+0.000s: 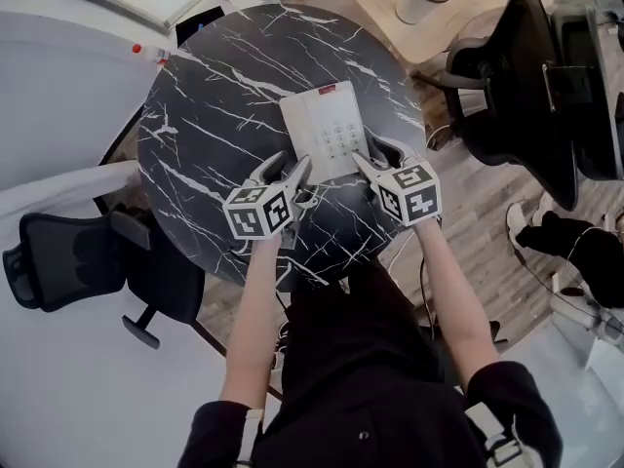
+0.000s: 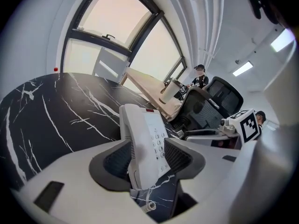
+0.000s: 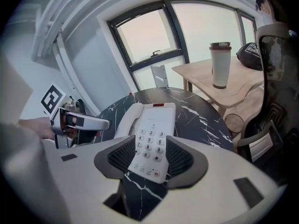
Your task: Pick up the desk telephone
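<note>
On the round black marble table (image 1: 195, 135) the white desk telephone (image 1: 325, 130) lies near our edge, and we judge it light, rigid, slippery plastic, best pinched at its near corners, where the left gripper (image 1: 290, 166) and the right gripper (image 1: 374, 153) straddle it, jaws apart.

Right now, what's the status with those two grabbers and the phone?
Left gripper, right gripper: open. Fingers straddle desk telephone, near corners. Phone flat on table. Nothing blocking.

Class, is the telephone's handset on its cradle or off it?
On: the handset lies seated along the left edge of the telephone, not lifted away.
</note>
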The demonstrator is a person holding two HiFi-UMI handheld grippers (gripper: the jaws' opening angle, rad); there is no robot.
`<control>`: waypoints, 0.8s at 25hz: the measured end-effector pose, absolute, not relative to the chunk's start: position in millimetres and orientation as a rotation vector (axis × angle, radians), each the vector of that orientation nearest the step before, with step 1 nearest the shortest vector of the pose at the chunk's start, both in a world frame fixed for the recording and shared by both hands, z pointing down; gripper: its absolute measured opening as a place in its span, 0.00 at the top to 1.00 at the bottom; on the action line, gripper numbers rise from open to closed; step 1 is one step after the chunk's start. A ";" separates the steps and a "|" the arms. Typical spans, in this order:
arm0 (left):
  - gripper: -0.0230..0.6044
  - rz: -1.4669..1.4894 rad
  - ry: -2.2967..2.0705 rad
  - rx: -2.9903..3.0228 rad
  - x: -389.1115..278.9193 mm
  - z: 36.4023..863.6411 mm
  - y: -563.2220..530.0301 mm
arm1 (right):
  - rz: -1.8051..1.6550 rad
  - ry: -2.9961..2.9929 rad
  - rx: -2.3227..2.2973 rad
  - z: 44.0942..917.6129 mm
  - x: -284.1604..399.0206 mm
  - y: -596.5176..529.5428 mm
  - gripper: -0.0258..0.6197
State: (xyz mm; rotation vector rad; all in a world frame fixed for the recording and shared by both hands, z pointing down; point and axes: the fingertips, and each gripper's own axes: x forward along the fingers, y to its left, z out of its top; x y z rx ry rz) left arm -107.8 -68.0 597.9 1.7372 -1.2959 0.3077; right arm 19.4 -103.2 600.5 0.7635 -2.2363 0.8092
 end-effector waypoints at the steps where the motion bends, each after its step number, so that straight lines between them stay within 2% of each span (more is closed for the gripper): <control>1: 0.59 0.303 -1.287 1.730 -107.4 601.0 -68.8 | 0.816 -2.234 0.762 603.5 19.6 -104.6 0.65; 12: 0.44 0.234 -1.168 1.725 -99.4 622.4 -78.4 | 0.858 -2.185 0.689 635.4 13.7 -110.5 0.58; 20: 0.39 0.182 -1.111 1.698 -95.8 637.7 -88.0 | 0.899 -2.173 0.631 650.7 8.7 -111.3 0.55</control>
